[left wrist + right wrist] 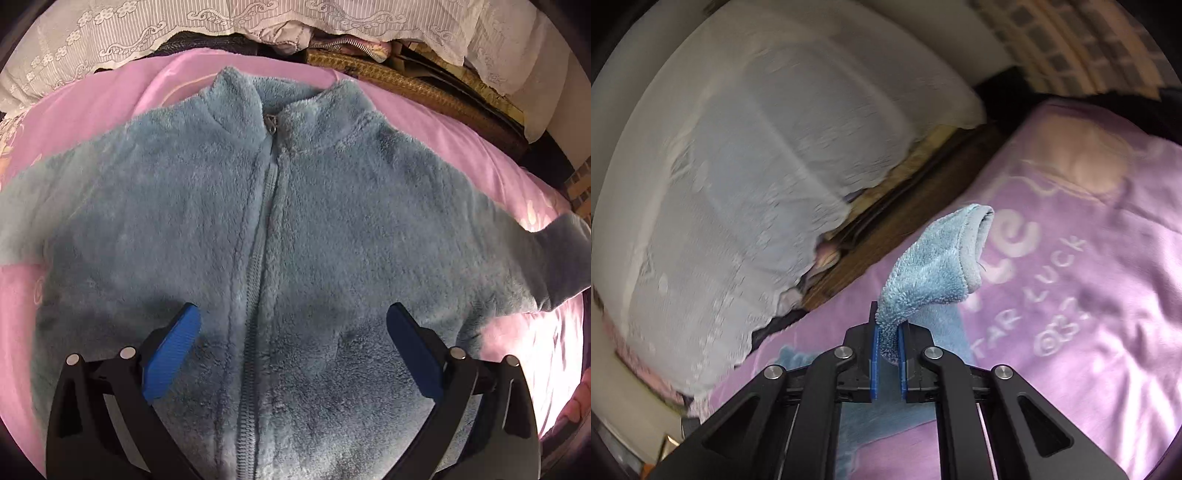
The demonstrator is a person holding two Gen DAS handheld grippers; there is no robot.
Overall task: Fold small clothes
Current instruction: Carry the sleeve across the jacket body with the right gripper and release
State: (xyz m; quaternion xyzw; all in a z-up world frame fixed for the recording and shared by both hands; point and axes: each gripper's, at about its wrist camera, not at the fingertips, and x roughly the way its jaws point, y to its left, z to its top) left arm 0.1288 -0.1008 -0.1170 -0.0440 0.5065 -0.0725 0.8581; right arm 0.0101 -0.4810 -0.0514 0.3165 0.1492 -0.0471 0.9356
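Right gripper: the right gripper (888,345) has its blue pads clamped on the sleeve (934,266) of the fleece jacket, pinching the fabric near the cuff.
Sleeve: it rises from the jaws and curls over, the grey cuff opening facing right; the cloth below the jaws is hidden by the gripper body.
Left gripper: the left gripper (293,325) stands wide apart above the jacket front, nothing between its pads.
Jacket: the blue fleece jacket (332,221) lies front-up on the pink bedspread (92,110), zipper (264,236) closed to the collar; its hem is cut off at the lower edge.
Bedspread print: partly legible lettering, blurred.
Background: a white lace cloth (738,184) drapes over items beyond the bed; what lies beneath is hard to make out.
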